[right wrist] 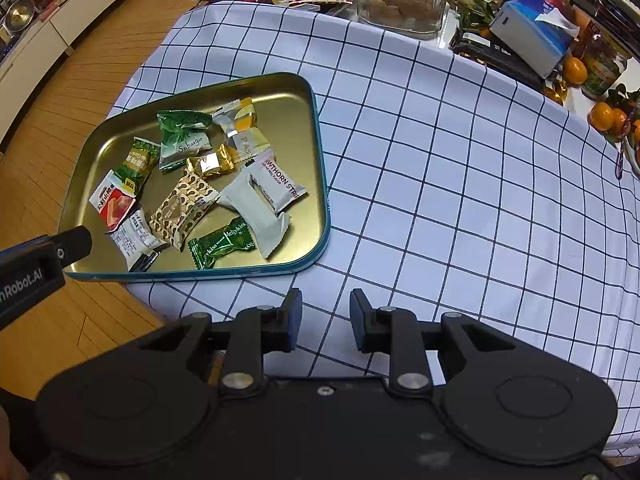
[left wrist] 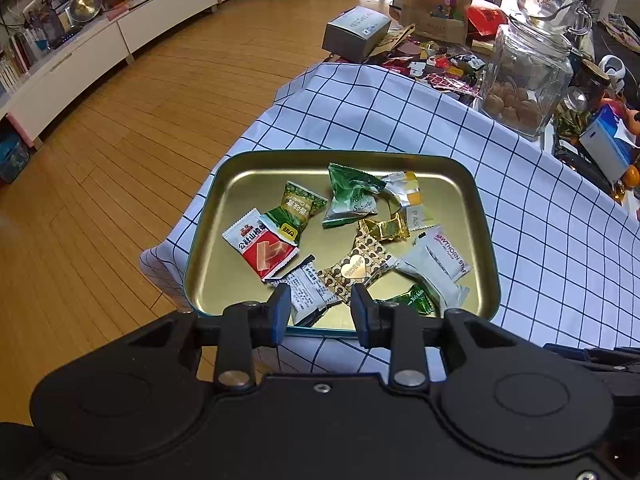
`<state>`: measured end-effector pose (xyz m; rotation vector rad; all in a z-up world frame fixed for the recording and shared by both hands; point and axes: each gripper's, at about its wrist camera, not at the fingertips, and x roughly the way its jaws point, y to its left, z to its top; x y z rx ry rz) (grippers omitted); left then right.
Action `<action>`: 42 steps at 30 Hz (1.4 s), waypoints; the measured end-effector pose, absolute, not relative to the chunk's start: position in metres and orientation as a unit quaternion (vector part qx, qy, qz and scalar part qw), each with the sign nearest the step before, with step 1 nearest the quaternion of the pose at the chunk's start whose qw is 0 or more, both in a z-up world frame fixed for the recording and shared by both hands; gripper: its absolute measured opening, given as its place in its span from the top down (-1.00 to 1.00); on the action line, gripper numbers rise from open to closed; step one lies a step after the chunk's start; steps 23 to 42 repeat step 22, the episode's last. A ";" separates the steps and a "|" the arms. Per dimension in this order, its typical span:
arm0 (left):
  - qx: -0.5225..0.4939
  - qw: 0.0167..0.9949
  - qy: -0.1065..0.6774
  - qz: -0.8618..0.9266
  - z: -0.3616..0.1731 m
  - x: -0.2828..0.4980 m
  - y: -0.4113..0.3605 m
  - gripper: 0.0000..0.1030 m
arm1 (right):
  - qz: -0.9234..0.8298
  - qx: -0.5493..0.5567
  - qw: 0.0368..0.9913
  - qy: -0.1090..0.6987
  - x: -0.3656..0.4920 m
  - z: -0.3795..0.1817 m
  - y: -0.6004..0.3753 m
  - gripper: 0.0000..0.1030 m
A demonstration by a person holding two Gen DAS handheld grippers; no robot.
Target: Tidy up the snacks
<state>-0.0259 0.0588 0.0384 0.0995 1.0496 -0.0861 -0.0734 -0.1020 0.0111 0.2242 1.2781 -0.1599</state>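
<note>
In my tin, the white snack packet (right wrist: 280,188) reads "HAWTHORN STRIP", the dark green foil wrapper (right wrist: 222,246) "Meltykiss", and the pale green pouch (right wrist: 182,140) perhaps "Suibiangu".

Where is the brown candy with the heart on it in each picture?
Left wrist view: heart candy lies low in the middle, in the tin, just above the left claw.
Right wrist view: left of middle.
Shared landmark: the white hawthorn packet to its right.

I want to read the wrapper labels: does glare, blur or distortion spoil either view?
Left wrist view: sharp, mild sheen on the tin tray, floorboards bowed by the fisheye. Right wrist view: sharp too, gold candy glints, checked cloth lines curve.
</note>
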 end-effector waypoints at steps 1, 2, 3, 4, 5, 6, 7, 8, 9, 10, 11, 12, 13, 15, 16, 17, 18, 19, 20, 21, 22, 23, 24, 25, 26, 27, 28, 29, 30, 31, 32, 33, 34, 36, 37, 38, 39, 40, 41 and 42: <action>0.047 0.863 0.500 -0.041 0.038 -0.025 0.059 0.20 | -0.074 0.104 0.793 0.595 -0.073 0.011 -0.102 0.46; 0.047 0.863 0.500 -0.042 0.039 -0.025 0.059 0.20 | -0.074 0.104 0.793 0.596 -0.073 0.010 -0.101 0.46; 0.046 0.863 0.501 -0.042 0.039 -0.025 0.059 0.20 | -0.074 0.104 0.793 0.596 -0.073 0.010 -0.101 0.46; 0.046 0.863 0.501 -0.042 0.039 -0.025 0.059 0.20 | -0.073 0.103 0.792 0.597 -0.073 0.010 -0.101 0.46; 0.046 0.863 0.501 -0.042 0.039 -0.025 0.059 0.20 | -0.072 0.102 0.793 0.597 -0.073 0.010 -0.100 0.46; 0.046 0.863 0.501 -0.041 0.039 -0.025 0.059 0.20 | -0.072 0.102 0.793 0.597 -0.073 0.010 -0.100 0.46; 0.045 0.863 0.501 -0.042 0.039 -0.025 0.059 0.20 | -0.071 0.101 0.793 0.597 -0.073 0.010 -0.100 0.46; 0.044 0.863 0.501 -0.042 0.039 -0.025 0.059 0.20 | -0.071 0.100 0.793 0.597 -0.073 0.010 -0.100 0.46; 0.044 0.863 0.501 -0.043 0.039 -0.025 0.059 0.20 | -0.070 0.100 0.793 0.597 -0.073 0.010 -0.100 0.46; 0.044 0.863 0.501 -0.043 0.039 -0.026 0.059 0.20 | -0.070 0.100 0.793 0.597 -0.073 0.010 -0.100 0.46; 0.044 0.863 0.501 -0.042 0.039 -0.026 0.059 0.20 | -0.070 0.100 0.792 0.598 -0.073 0.010 -0.100 0.46; 0.045 0.863 0.502 -0.042 0.039 -0.026 0.059 0.20 | -0.069 0.100 0.792 0.598 -0.073 0.010 -0.100 0.46; 0.045 0.863 0.502 -0.041 0.039 -0.026 0.059 0.20 | -0.068 0.100 0.792 0.598 -0.073 0.010 -0.100 0.46; 0.045 0.862 0.503 -0.040 0.038 -0.026 0.059 0.20 | -0.068 0.099 0.792 0.598 -0.073 0.010 -0.100 0.46; 0.046 0.862 0.503 -0.041 0.038 -0.026 0.059 0.20 | -0.068 0.099 0.792 0.599 -0.073 0.010 -0.099 0.46; 0.046 0.862 0.502 -0.042 0.038 -0.026 0.059 0.20 | -0.067 0.099 0.792 0.599 -0.073 0.009 -0.099 0.46; 0.046 0.862 0.502 -0.045 0.039 -0.026 0.058 0.20 | -0.067 0.099 0.791 0.600 -0.073 0.009 -0.099 0.46; 0.046 0.862 0.503 -0.047 0.039 -0.026 0.058 0.20 | -0.067 0.099 0.791 0.600 -0.073 0.009 -0.099 0.46; 0.046 0.862 0.503 -0.047 0.039 -0.026 0.058 0.20 | -0.066 0.099 0.791 0.600 -0.073 0.009 -0.099 0.46; 0.047 0.862 0.503 -0.045 0.039 -0.026 0.057 0.20 | -0.066 0.099 0.791 0.600 -0.073 0.009 -0.099 0.46; 0.049 0.862 0.502 -0.043 0.039 -0.026 0.056 0.20 | -0.066 0.099 0.791 0.600 -0.073 0.009 -0.099 0.46; 0.049 0.862 0.502 -0.043 0.039 -0.026 0.056 0.20 | -0.066 0.099 0.791 0.600 -0.073 0.009 -0.099 0.46; 0.049 0.862 0.502 -0.043 0.039 -0.026 0.056 0.20 | -0.066 0.099 0.791 0.600 -0.073 0.009 -0.099 0.46; 0.049 0.862 0.502 -0.043 0.039 -0.026 0.056 0.20 | -0.066 0.099 0.791 0.600 -0.073 0.009 -0.099 0.46; 0.049 0.862 0.502 -0.043 0.039 -0.026 0.056 0.20 | -0.066 0.099 0.791 0.600 -0.073 0.009 -0.099 0.46; 0.049 0.862 0.502 -0.043 0.039 -0.026 0.056 0.20 | -0.066 0.099 0.791 0.600 -0.073 0.009 -0.099 0.46; 0.049 0.862 0.502 -0.043 0.039 -0.026 0.056 0.20 | -0.066 0.099 0.791 0.600 -0.073 0.009 -0.099 0.46; 0.049 0.862 0.502 -0.043 0.039 -0.026 0.056 0.20 | -0.066 0.099 0.791 0.600 -0.073 0.009 -0.099 0.46; 0.049 0.862 0.502 -0.043 0.039 -0.026 0.056 0.20 | -0.066 0.099 0.791 0.600 -0.073 0.009 -0.099 0.46; 0.049 0.862 0.502 -0.043 0.039 -0.026 0.056 0.20 | -0.066 0.099 0.791 0.600 -0.073 0.009 -0.099 0.46; 0.049 0.862 0.502 -0.043 0.039 -0.026 0.056 0.20 | -0.066 0.099 0.791 0.600 -0.073 0.009 -0.099 0.46; 0.049 0.862 0.502 -0.043 0.039 -0.026 0.056 0.20 | -0.066 0.099 0.791 0.600 -0.073 0.009 -0.099 0.46; 0.049 0.862 0.502 -0.043 0.039 -0.026 0.056 0.20 | -0.066 0.099 0.791 0.600 -0.073 0.009 -0.099 0.46; 0.049 0.862 0.502 -0.043 0.039 -0.026 0.056 0.20 | -0.066 0.099 0.791 0.600 -0.073 0.009 -0.099 0.46; 0.049 0.862 0.502 -0.043 0.039 -0.026 0.056 0.20 | -0.066 0.099 0.791 0.600 -0.073 0.009 -0.099 0.46; 0.049 0.862 0.502 -0.043 0.039 -0.026 0.056 0.20 | -0.066 0.099 0.791 0.600 -0.073 0.009 -0.099 0.46; 0.049 0.862 0.502 -0.043 0.039 -0.026 0.056 0.20 | -0.066 0.099 0.791 0.600 -0.073 0.009 -0.099 0.46; 0.049 0.862 0.502 -0.043 0.039 -0.026 0.056 0.20 | -0.066 0.099 0.791 0.600 -0.073 0.009 -0.099 0.46; 0.049 0.862 0.502 -0.043 0.039 -0.026 0.056 0.20 | -0.066 0.099 0.791 0.600 -0.073 0.009 -0.099 0.46; 0.049 0.862 0.502 -0.043 0.039 -0.026 0.056 0.20 | -0.066 0.099 0.791 0.600 -0.073 0.009 -0.099 0.46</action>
